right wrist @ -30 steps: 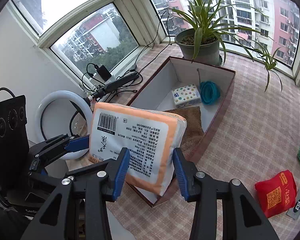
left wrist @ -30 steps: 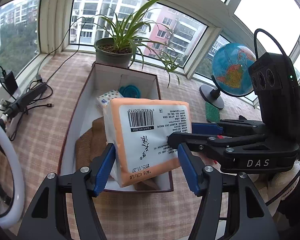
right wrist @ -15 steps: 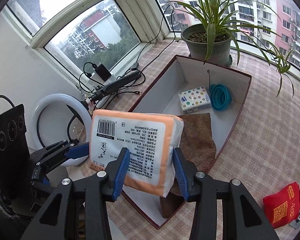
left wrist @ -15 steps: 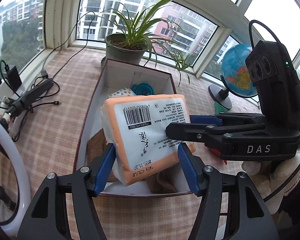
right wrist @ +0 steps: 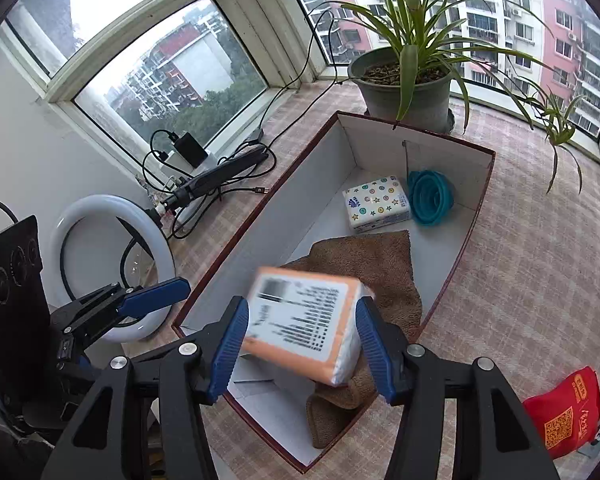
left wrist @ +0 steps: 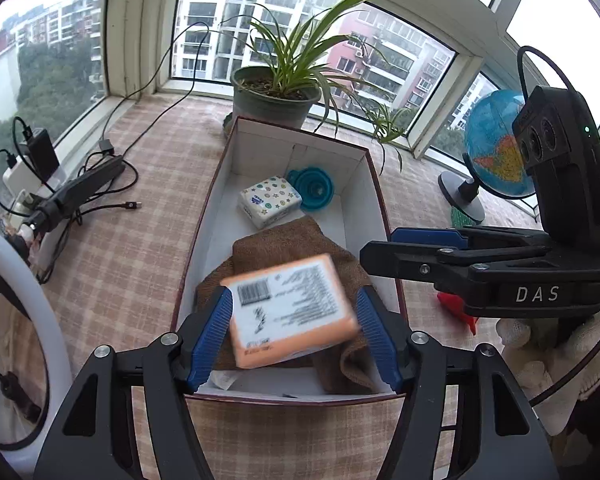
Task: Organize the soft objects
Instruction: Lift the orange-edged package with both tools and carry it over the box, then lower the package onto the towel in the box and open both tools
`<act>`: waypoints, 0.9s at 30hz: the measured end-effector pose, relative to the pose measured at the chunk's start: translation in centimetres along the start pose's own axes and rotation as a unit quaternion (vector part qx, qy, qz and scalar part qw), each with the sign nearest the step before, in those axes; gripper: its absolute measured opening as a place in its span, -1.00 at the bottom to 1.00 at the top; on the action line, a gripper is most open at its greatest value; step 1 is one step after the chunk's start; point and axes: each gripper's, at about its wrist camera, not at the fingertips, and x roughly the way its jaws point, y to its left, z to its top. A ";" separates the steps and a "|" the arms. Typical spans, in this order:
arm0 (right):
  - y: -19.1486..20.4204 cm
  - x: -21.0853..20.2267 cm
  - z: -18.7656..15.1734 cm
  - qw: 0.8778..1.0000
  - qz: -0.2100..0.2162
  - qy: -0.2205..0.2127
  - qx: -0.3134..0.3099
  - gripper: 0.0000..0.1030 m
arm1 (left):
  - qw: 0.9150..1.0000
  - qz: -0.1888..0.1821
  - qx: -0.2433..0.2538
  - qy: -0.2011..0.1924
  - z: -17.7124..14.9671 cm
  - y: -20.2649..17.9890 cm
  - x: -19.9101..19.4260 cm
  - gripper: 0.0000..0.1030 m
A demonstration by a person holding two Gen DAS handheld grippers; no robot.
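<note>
An orange-and-white tissue pack [left wrist: 290, 318] [right wrist: 304, 326] shows blurred, low over the brown towel [left wrist: 284, 244] [right wrist: 372, 256] at the near end of the white-lined box [left wrist: 204, 216] [right wrist: 260, 216]. My left gripper [left wrist: 294, 296] stands open above it, its blue pads clear of the pack's sides. My right gripper [right wrist: 302, 304] also straddles the pack; its jaws are opening and its pads do not press on it. A star-patterned tissue pack [left wrist: 270, 206] [right wrist: 376, 204] and a teal folding cup [left wrist: 312, 186] [right wrist: 430, 198] lie at the box's far end.
A red pouch [right wrist: 564, 412] lies on the checked cloth right of the box. A potted plant [left wrist: 276, 104] stands behind the box and a globe [left wrist: 492, 148] at the back right. A ring light [right wrist: 112, 264] and a power strip with cables [left wrist: 80, 192] are on the left.
Both grippers carried the orange pack over the box's near end. Both have let it go, and it has dropped away from the pads toward the brown towel.
</note>
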 end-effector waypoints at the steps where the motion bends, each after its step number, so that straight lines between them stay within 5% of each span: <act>1: -0.1 -0.1 -0.1 1.000 0.001 -0.001 0.001 0.01 | 1.000 -0.001 -0.001 0.001 -0.1 0.0 0.0 0.24; 27: -6.5 -7.1 -4.0 0.998 -0.023 -0.052 0.034 0.02 | 1.000 -0.012 0.026 0.001 -0.8 -5.1 0.4 0.24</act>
